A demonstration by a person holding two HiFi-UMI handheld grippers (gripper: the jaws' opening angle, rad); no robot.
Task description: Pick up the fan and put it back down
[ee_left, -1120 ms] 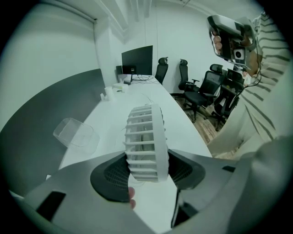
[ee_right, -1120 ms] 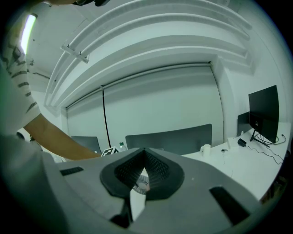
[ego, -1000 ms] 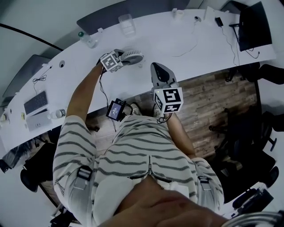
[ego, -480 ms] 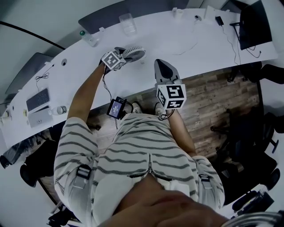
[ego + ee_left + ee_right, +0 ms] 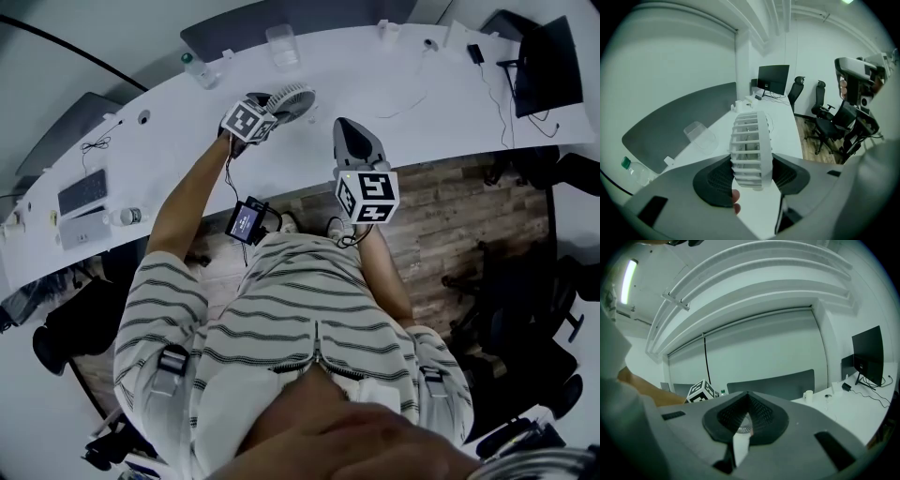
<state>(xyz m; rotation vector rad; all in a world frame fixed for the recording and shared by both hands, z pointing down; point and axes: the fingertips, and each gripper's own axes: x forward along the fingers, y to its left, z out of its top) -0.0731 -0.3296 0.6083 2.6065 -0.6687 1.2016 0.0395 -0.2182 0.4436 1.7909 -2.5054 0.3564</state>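
Observation:
The small white fan (image 5: 294,96) with a slatted round cage is off the white desk (image 5: 441,103), held by my left gripper (image 5: 275,106). In the left gripper view the fan (image 5: 751,145) stands edge-on between the two dark pads (image 5: 714,180), which press on its sides, and a fingertip shows just below. My right gripper (image 5: 353,141) hovers over the desk's near edge, to the right of the fan, with its jaws together and nothing in them. In the right gripper view (image 5: 746,414) the fan (image 5: 745,424) shows only through a thin slit.
At the desk's far edge stand a clear cup (image 5: 282,44), a bottle (image 5: 196,67) and a white mug (image 5: 384,27). A keyboard (image 5: 82,192) lies far left, a monitor (image 5: 547,62) with cables far right. A small screen device (image 5: 246,222) hangs on a cable below the left arm. Office chairs (image 5: 828,123) stand to the right.
The left gripper has risen with the fan, lifting it off the desk and rolling it, so the cage now stands tilted. The right gripper has stayed almost in place.

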